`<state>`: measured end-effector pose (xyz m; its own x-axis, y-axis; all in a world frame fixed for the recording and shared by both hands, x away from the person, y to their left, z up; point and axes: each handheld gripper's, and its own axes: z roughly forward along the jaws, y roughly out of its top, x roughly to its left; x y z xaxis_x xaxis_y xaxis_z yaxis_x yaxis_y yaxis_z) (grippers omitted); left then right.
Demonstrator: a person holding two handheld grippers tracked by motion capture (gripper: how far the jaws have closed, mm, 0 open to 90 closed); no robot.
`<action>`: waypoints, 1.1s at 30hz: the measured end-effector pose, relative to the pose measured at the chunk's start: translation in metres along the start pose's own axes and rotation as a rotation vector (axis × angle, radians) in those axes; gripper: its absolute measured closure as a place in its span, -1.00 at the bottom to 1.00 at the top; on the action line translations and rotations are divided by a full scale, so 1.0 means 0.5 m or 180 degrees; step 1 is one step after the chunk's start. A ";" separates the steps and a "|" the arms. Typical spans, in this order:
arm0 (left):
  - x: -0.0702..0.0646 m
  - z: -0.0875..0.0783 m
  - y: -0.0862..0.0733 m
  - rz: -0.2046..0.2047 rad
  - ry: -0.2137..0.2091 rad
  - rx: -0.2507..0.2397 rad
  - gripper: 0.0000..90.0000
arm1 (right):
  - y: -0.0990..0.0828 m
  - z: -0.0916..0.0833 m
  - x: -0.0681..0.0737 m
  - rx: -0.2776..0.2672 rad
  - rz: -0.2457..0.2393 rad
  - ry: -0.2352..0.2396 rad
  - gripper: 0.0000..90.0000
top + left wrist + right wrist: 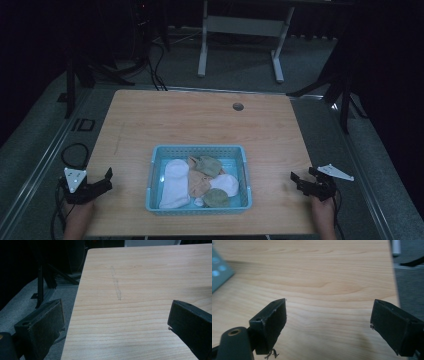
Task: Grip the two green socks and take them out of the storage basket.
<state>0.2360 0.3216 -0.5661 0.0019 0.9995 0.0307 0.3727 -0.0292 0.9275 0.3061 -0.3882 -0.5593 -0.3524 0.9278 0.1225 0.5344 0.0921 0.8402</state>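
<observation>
The light blue basket (198,150) sits on the near half of the wooden table (200,120), roughly centred between the 2 grippers and well apart from both. Inside it lie several socks: a long white sock (175,185) along the basket's left side, a peach sock (198,182) in the middle, 1 grey-green sock (209,165) toward the far wall, another grey-green sock (216,198) at the near wall, and a small white sock (227,184) on the right.

The left gripper (102,180) hovers at the table's near left edge, its jaws spread wide with nothing between them; in the left gripper view they frame bare wood and the table's edge. The right gripper (300,181) sits at the near right edge, jaws likewise wide apart and empty, pointing toward the basket, a corner of which shows in the right gripper view (219,272).

A small round hole (238,106) marks the table's far side.
</observation>
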 end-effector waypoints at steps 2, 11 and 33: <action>0.000 0.000 0.000 -0.0001 0.0001 0.0001 -0.99 | 0.000 0.001 0.000 0.0033 -0.0033 0.0074 -0.71; 0.000 0.000 0.000 0.0001 -0.0008 0.0001 -0.99 | -0.002 -0.005 0.005 0.0343 -0.0389 0.0547 -0.73; 0.000 0.000 0.000 0.0008 -0.0015 0.0019 -0.99 | 0.042 0.001 0.029 0.1094 -0.1093 0.1262 -0.71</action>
<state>0.2360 0.3218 -0.5660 0.0073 0.9995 0.0313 0.3781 -0.0317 0.9252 0.3125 -0.3724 -0.5401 -0.7707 0.6262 0.1178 0.5335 0.5331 0.6566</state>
